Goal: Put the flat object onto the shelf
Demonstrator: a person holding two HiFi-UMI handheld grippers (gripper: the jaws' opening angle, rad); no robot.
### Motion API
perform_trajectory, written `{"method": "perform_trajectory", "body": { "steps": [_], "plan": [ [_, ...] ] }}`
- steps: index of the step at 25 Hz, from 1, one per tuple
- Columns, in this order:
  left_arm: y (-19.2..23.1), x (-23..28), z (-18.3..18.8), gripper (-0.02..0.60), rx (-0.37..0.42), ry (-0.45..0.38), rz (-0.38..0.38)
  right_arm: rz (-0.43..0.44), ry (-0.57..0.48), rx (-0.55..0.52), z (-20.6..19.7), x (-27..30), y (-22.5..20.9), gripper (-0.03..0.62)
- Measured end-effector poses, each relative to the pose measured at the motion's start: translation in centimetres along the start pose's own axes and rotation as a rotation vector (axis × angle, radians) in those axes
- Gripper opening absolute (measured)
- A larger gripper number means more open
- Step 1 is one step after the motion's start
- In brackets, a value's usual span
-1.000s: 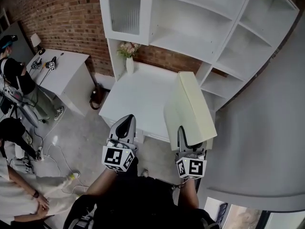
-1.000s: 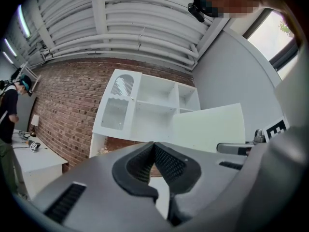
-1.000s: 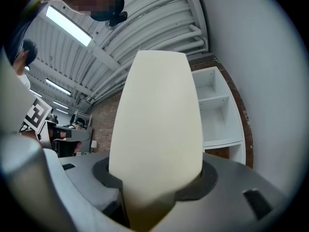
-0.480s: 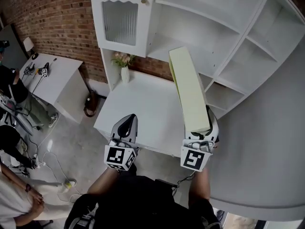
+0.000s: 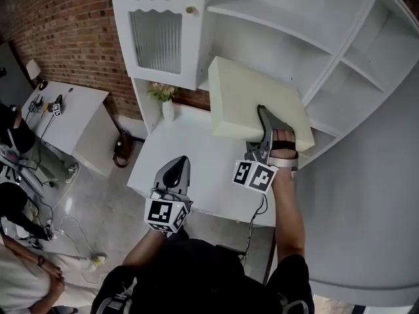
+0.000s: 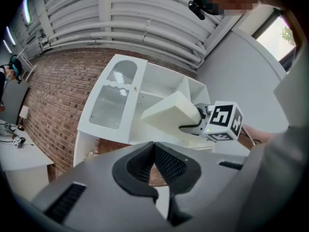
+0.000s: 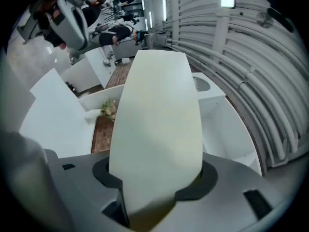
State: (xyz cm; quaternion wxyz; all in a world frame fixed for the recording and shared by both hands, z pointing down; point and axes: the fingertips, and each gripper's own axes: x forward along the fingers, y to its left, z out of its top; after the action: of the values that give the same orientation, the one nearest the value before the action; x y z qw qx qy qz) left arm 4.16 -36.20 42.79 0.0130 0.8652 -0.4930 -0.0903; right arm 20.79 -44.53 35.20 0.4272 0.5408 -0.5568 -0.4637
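- Count: two grippers; right gripper [image 5: 264, 120] and left gripper [image 5: 175, 169], one marker cube on each; one slab [image 5: 245, 100]; one white shelf unit [image 5: 281, 41] with one glass door [image 5: 156, 31], one knob [image 5: 190, 10] and open compartments beside the door
- Also: one white table [image 5: 196, 156] below me; one vase [image 5: 167, 110] of flowers at its back edge; one side table [image 5: 65, 110] off to the left by the brick wall [image 5: 72, 38]; at least two people [image 5: 12, 126] at the left edge, cut by the frame
- My right jaws pinch the slab at one short edge, one jaw on the upper face, the other beneath; the slab fills the gap between them in the right gripper view
- My left jaws are pressed together, tips meeting, nothing between; that gripper hangs low over the table's near edge, well apart from the slab
- Slab: pale cream, thick, plain faces; held in the air above the table, in front of the open compartments; can't tell whether its far end touches a shelf board
- Heading: long axis runs straight out from my right jaws toward the shelf unit; broad face up toward the head camera, slightly tilted; far end up and left in the head view, close under the door
- Print in view: black-and-white square patterns on the two cubes; slab faces are bare
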Motion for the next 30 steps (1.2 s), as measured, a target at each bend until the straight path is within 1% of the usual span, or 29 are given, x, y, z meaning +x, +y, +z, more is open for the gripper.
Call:
{"method": "perform_trajectory", "body": {
  "steps": [2,4,10,14,20,22,24,26,30],
  "plan": [
    [0.4,0.7,0.2,0.009,-0.003,-0.001,-0.003,0.026,0.041,-0.068,-0.1,2.3,1.2,0.281],
    [0.9,1.4,0.2,0.009,-0.007,0.001,-0.008,0.057,0.085,-0.113,-0.5,4.5,2.4,0.282],
    [2.7,2.9,-0.5,0.009,-0.023,0.019,-0.014,0.133,0.161,-0.171,-2.5,9.7,5.1,0.295],
    [3.9,3.6,-0.8,0.009,-0.026,0.026,-0.014,0.166,0.184,-0.232,-3.4,12.1,6.9,0.299],
    [5.1,4.5,-1.3,0.009,-0.038,0.034,-0.022,0.226,0.179,-0.2,-3.7,15.7,7.8,0.313],
    [5.3,4.8,-1.4,0.009,-0.042,0.037,-0.029,0.276,0.17,-0.172,-3.8,16.7,8.4,0.32],
    [5.5,5.1,-1.6,0.009,-0.045,0.038,-0.032,0.338,0.176,-0.14,-4.3,17.6,9.2,0.351],
    [5.9,5.4,-1.8,0.009,-0.048,0.04,-0.032,0.381,0.187,-0.118,-4.8,18.4,9.9,0.37],
    [6.4,5.7,-2.2,0.009,-0.055,0.048,-0.032,0.402,0.223,-0.128,-5.4,19.5,11.2,0.396]
  ]
}}
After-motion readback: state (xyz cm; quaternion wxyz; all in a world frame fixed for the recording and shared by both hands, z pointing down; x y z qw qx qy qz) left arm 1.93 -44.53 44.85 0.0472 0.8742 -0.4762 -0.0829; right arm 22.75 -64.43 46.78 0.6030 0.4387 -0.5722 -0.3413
